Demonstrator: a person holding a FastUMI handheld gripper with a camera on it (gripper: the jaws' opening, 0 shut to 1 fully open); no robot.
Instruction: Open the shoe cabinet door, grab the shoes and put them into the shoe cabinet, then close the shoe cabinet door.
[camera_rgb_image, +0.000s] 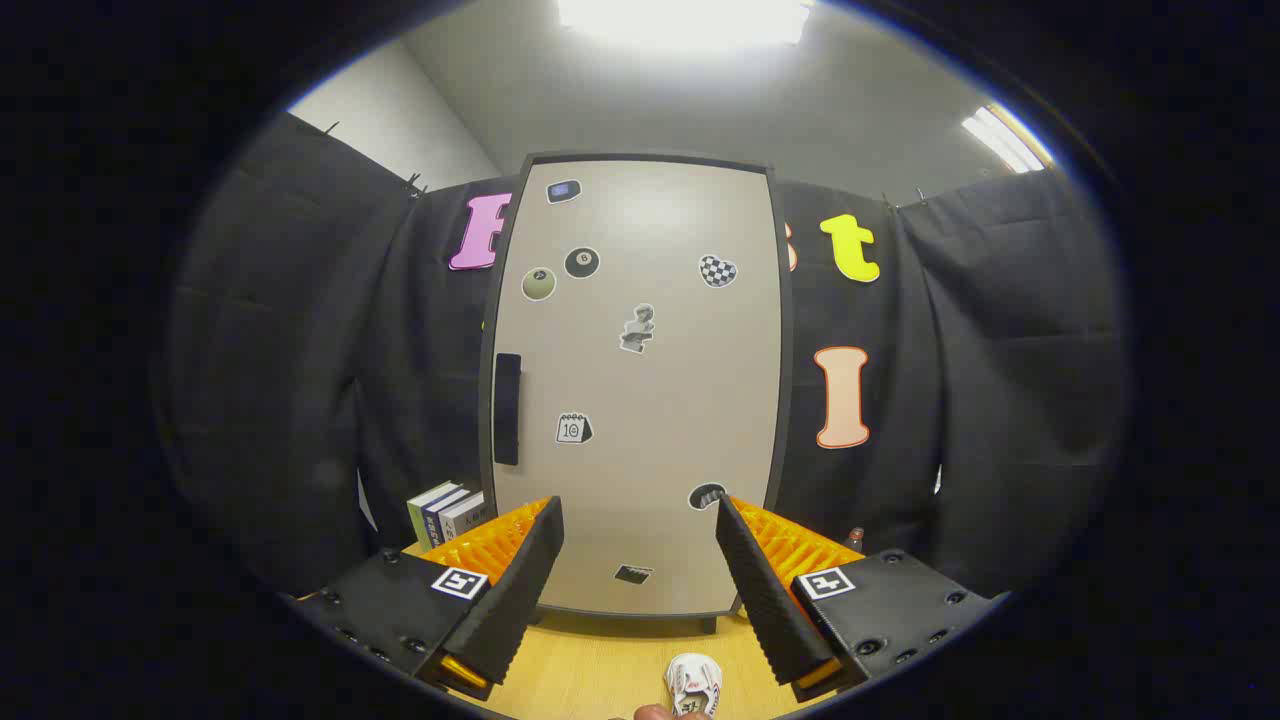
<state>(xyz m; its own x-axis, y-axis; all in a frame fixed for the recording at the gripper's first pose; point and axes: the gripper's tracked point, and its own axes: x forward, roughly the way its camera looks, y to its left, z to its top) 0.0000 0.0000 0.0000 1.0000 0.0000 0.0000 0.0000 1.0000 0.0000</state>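
Note:
The shoe cabinet (640, 380) stands upright beyond my fingers on a wooden table (590, 660), its pale door shut and dotted with several stickers. A dark vertical handle (507, 408) sits at the door's left edge. A small white shoe (693, 686) lies on the table between and below my fingers, close to me, with a fingertip of a person's hand just under it. My gripper (638, 520) is open, fingers wide apart, with nothing between them, pointing at the lower part of the door.
Several upright books (447, 514) stand left of the cabinet, just behind my left finger. A small dark object (854, 535) peeks out behind my right finger. Black cloth walls close in the booth on both sides.

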